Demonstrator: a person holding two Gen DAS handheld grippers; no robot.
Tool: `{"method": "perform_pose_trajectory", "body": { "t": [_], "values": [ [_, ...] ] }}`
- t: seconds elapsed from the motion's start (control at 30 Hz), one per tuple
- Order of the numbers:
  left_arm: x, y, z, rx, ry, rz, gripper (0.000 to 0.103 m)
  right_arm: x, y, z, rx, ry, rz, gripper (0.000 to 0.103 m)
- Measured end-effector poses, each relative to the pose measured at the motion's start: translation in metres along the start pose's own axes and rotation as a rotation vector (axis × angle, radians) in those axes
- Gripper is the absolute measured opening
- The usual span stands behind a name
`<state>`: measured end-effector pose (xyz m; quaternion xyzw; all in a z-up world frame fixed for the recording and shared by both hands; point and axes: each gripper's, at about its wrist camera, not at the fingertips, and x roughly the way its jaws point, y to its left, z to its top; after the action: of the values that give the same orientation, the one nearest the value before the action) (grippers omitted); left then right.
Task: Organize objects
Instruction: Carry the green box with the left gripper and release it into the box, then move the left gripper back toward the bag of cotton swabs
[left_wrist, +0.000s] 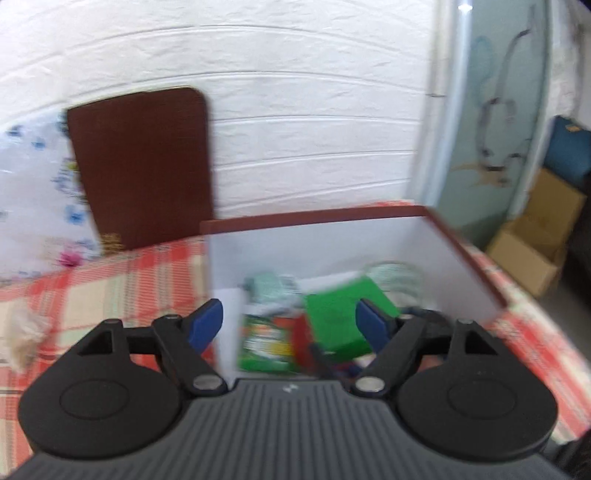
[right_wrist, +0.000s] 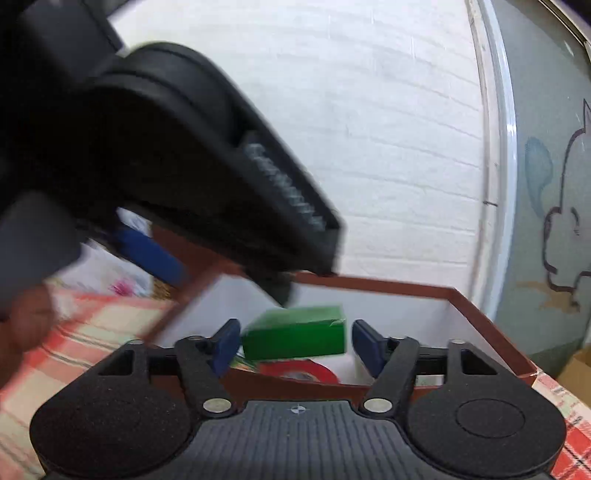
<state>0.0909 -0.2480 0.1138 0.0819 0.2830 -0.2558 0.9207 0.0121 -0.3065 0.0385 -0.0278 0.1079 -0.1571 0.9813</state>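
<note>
An open box with a red-brown rim and white inside (left_wrist: 461, 258) stands on the checked table; the right wrist view shows its rim (right_wrist: 480, 306). In it lie a green carton (left_wrist: 343, 314) (right_wrist: 295, 332), a green snack packet (left_wrist: 266, 343), a red tape roll (right_wrist: 299, 371) and a clear wrapped item (left_wrist: 395, 277). My left gripper (left_wrist: 290, 325) is open and empty, over the box's near side. My right gripper (right_wrist: 291, 347) is open and empty at the box's near rim. The left gripper's black body (right_wrist: 184, 166) fills the upper left of the right wrist view.
A brown lid or board (left_wrist: 140, 166) leans on the white brick wall. A red checked cloth (left_wrist: 110, 280) covers the table. A floral plastic bag (left_wrist: 33, 192) lies at the left. Cardboard boxes (left_wrist: 535, 240) stand on the floor at the right beside a glass door (left_wrist: 491, 110).
</note>
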Motion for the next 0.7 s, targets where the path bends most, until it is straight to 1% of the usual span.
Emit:
{"method": "perform_pose_trajectory", "body": {
  "t": [0.03,0.1,0.2,0.27,0.37,0.47,0.57,0.6,0.63,0.7],
  "values": [
    [0.004,0.003,-0.001,-0.003,0.006,0.018,0.081,0.002,-0.003,-0.001,0.020,0.000,-0.007,0.072],
    [0.005,0.011,-0.006,-0.027,0.004,0.018,0.081,-0.005,-0.010,-0.003,0.055,-0.013,0.021,0.073],
    [0.002,0.022,-0.012,-0.037,0.019,0.058,0.081,-0.022,-0.011,-0.010,0.054,-0.045,0.019,0.075],
    [-0.003,0.027,-0.017,-0.039,0.029,0.071,0.081,-0.036,-0.014,-0.014,0.073,-0.049,0.019,0.078],
    [-0.012,0.029,-0.028,-0.022,0.036,0.097,0.081,-0.056,-0.021,-0.025,0.113,-0.023,0.030,0.079],
    [-0.025,0.029,-0.040,-0.011,0.028,0.112,0.083,-0.076,-0.022,-0.041,0.113,0.025,0.061,0.079],
    [-0.037,0.030,-0.052,-0.006,0.035,0.113,0.083,-0.080,-0.018,-0.052,0.112,0.091,0.096,0.078],
    [-0.041,0.030,-0.056,-0.003,0.035,0.114,0.084,-0.074,-0.013,-0.055,0.114,0.107,0.103,0.078],
    [-0.044,0.030,-0.059,0.001,0.036,0.116,0.084,-0.076,-0.012,-0.060,0.118,0.118,0.106,0.078],
    [-0.051,0.030,-0.067,0.007,0.040,0.122,0.084,-0.077,-0.013,-0.059,0.128,0.137,0.114,0.078]
  ]
}}
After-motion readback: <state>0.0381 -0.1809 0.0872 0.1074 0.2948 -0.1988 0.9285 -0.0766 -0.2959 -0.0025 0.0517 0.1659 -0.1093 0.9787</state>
